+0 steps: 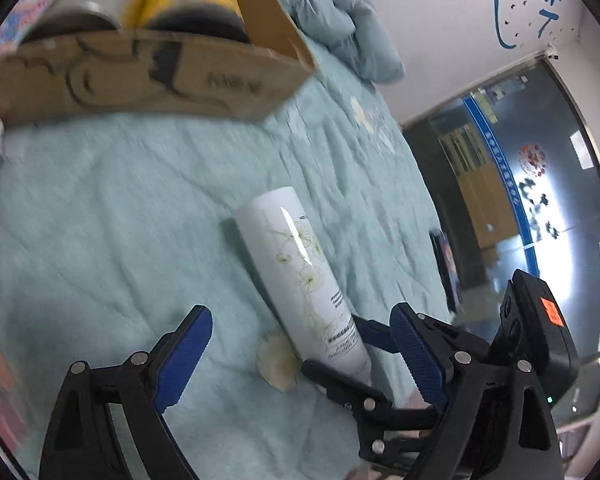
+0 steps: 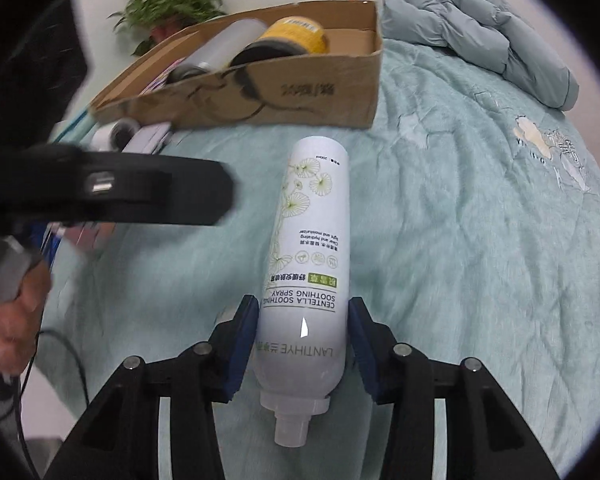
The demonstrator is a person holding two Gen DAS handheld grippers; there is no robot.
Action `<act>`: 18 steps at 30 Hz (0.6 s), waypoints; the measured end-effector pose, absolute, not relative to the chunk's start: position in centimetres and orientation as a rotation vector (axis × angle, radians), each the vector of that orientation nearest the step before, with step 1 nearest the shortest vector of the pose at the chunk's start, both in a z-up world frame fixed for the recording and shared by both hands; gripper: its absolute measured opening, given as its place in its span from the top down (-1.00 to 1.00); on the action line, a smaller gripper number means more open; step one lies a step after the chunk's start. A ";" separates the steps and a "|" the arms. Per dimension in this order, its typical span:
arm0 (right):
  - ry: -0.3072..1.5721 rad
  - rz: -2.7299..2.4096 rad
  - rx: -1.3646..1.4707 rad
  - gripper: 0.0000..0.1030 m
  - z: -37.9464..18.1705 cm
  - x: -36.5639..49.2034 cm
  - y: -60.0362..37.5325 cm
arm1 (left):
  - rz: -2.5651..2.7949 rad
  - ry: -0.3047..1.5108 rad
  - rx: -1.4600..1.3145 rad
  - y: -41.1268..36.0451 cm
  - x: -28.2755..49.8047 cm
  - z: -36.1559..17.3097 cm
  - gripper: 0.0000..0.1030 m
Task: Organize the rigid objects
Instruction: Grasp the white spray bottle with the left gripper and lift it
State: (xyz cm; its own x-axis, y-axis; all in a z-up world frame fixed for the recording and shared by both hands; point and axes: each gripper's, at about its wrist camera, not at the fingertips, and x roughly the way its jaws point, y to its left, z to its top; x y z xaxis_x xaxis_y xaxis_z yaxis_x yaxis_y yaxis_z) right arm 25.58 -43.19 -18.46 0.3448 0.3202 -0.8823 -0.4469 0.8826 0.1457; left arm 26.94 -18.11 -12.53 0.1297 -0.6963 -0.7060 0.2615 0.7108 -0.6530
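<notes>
A white spray bottle (image 2: 308,264) with green leaf print is clamped between the blue pads of my right gripper (image 2: 303,340), nozzle end toward the camera, over the teal bedspread. The same bottle shows in the left wrist view (image 1: 300,280), with the right gripper's fingers (image 1: 380,336) closed on its lower end. My left gripper (image 1: 300,360) is open and empty, just beside the bottle. A cardboard box (image 2: 284,88) stands beyond the bottle and holds a yellow can (image 2: 296,38) and a grey cylinder (image 2: 224,48). The box also shows in the left wrist view (image 1: 148,80).
A folded grey-blue duvet (image 2: 480,36) lies at the back right of the bed. A potted plant (image 2: 168,8) stands behind the box. Small white items (image 2: 116,132) lie left of the box. The left gripper's body (image 2: 112,188) crosses the left side of the right wrist view.
</notes>
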 end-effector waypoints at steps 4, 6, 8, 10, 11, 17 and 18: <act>1.112 0.623 -0.109 -0.11 -17.5 22.7 -42.5 | -0.758 1.293 -0.454 -18.6 26.2 -13.5 -0.74; 1.071 0.640 -0.070 -0.17 -16.9 22.2 -43.2 | -0.742 1.302 -0.441 -18.9 26.1 -14.0 -0.65; 1.041 0.576 -0.032 -0.20 -16.6 22.4 -44.4 | -0.726 1.323 -0.446 -18.7 26.0 -14.7 -0.54; 1.045 0.549 0.027 -0.21 -16.7 23.1 -45.2 | -0.722 1.327 -0.453 -18.4 26.1 -15.0 -0.52; 1.060 0.546 0.055 -0.21 -17.0 23.4 -45.3 | -0.726 1.325 -0.450 -18.5 26.1 -15.0 -0.51; 1.193 0.564 0.054 -0.16 -19.1 23.5 -43.2 | -0.735 1.316 -0.383 -19.2 25.7 -15.0 -0.26; 1.212 0.564 0.049 -0.08 -19.1 23.4 -42.9 | -0.742 1.323 -0.378 -19.2 25.4 -15.1 -0.13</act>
